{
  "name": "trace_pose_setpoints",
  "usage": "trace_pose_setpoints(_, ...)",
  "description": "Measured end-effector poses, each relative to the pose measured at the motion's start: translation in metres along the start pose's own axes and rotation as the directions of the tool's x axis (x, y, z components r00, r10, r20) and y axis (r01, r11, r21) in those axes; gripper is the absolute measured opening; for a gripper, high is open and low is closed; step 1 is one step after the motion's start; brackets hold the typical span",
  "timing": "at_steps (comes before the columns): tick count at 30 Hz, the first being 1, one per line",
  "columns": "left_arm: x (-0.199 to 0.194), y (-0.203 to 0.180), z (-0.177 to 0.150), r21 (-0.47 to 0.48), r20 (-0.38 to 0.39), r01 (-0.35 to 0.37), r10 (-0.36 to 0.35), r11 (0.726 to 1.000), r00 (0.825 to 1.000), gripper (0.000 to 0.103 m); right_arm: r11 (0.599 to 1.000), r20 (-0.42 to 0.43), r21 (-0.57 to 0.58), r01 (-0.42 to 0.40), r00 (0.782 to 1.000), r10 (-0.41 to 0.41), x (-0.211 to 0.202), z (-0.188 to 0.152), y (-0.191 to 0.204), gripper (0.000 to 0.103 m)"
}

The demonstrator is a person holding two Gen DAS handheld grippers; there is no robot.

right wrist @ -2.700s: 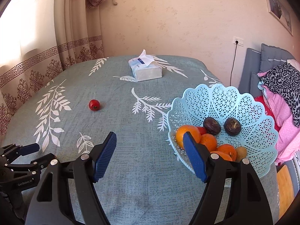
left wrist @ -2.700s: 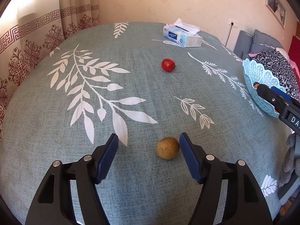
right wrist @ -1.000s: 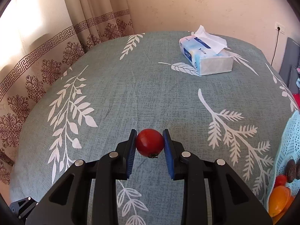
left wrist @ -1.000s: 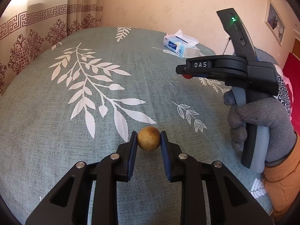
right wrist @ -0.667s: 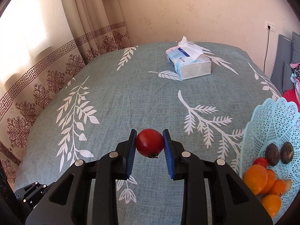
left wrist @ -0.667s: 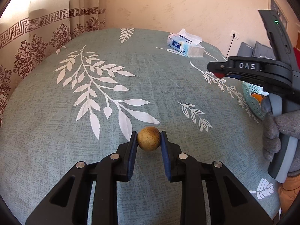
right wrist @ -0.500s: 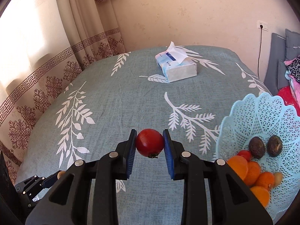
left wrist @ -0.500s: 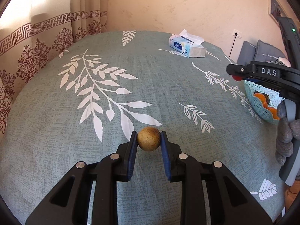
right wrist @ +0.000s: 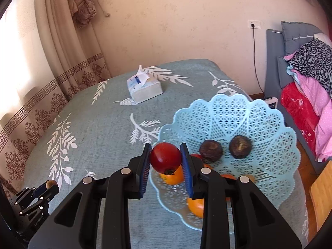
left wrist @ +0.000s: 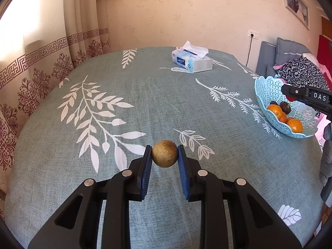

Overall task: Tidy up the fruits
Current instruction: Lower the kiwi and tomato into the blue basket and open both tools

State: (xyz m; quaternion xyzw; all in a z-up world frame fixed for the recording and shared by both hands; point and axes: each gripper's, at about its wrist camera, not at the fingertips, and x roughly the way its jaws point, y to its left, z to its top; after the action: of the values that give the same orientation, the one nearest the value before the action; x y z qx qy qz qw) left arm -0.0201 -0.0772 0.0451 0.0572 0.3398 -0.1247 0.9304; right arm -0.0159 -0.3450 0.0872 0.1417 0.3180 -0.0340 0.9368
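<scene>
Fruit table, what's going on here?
A person is clearing loose fruit into the blue basket with two handheld grippers. The right gripper holds a red tomato above the basket's near rim. The left gripper holds a brown round fruit over the tablecloth, well short of the basket.

Beige textured wall (right wrist: 176, 20), patterned cream curtain (left wrist: 51, 51) sunlit at left, socket with cord (right wrist: 254, 24), grey headboard (right wrist: 276, 58), framed picture (left wrist: 296, 4), piled bedding (right wrist: 307, 87).

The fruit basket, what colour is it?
Light blue, with a lacy openwork pattern and scalloped rim; the fruit basket shows best in the right wrist view.
</scene>
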Motion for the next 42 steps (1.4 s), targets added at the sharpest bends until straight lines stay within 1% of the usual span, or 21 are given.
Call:
trace_pose_setpoints(9,-0.006,-0.034,0.01,0.066,0.021,0.027,-0.028,0.997,0.999,0.025,0.992,0.026,0.107,0.062,0.998,-0.066,-0.019,-0.005,-0.055,0.029)
trace_pose_setpoints(12,-0.006,-0.046,0.014,0.085,0.025,0.044,-0.046,0.995,0.999,0.025,0.987,0.028,0.144,0.074,0.997,-0.079,-0.023,-0.008,-0.07,0.029)
trace_pose_setpoints(15,-0.005,-0.059,0.019,0.1,0.017,0.081,-0.083,0.992,0.996,0.025,0.982,0.017,0.17,0.076,0.997,-0.08,-0.023,-0.011,-0.08,0.029)
trace_pose_setpoints(17,-0.005,-0.069,0.023,0.113,0.014,0.107,-0.109,0.988,0.994,0.025,0.979,0.018,0.189,0.071,0.997,-0.075,-0.024,-0.013,-0.085,0.035)
trace_pose_setpoints(18,-0.005,-0.073,0.025,0.117,0.011,0.123,-0.125,0.985,0.992,0.025,0.977,0.026,0.202,0.069,0.997,-0.076,-0.026,-0.014,-0.088,0.042)
trace_pose_setpoints(19,-0.004,-0.077,0.027,0.119,0.007,0.14,-0.142,0.983,0.99,0.025,0.975,0.033,0.209,0.068,0.996,-0.077,-0.029,-0.015,-0.091,0.043)
trace_pose_setpoints(23,-0.003,-0.094,0.036,0.12,-0.002,0.205,-0.206,0.971,0.978,0.025,0.973,0.049,0.223,0.066,0.996,-0.078,-0.037,-0.016,-0.096,0.043)
trace_pose_setpoints(27,-0.002,-0.112,0.045,0.143,0.01,0.239,-0.243,0.96,0.97,0.025,0.971,0.066,0.222,0.088,0.992,-0.105,-0.043,-0.018,-0.1,0.043)
trace_pose_setpoints(30,0.004,-0.126,0.052,0.156,-0.004,0.274,-0.277,0.949,0.961,0.025,0.969,0.07,0.227,0.096,0.991,-0.115,-0.045,-0.019,-0.101,0.043)
trace_pose_setpoints(33,0.011,-0.141,0.062,0.167,-0.024,0.319,-0.32,0.933,0.947,0.025,0.969,0.091,0.215,0.124,0.985,-0.146,-0.049,-0.02,-0.1,0.053)
trace_pose_setpoints(36,0.017,-0.159,0.072,0.183,-0.039,0.37,-0.369,0.911,0.929,0.025,0.967,0.115,0.204,0.15,0.978,-0.176,-0.056,-0.02,-0.101,0.053)
trace_pose_setpoints(42,0.034,-0.198,0.085,0.214,-0.079,0.43,-0.423,0.877,0.902,0.025,0.959,0.141,0.226,0.169,0.969,-0.204,-0.065,-0.021,-0.11,0.053)
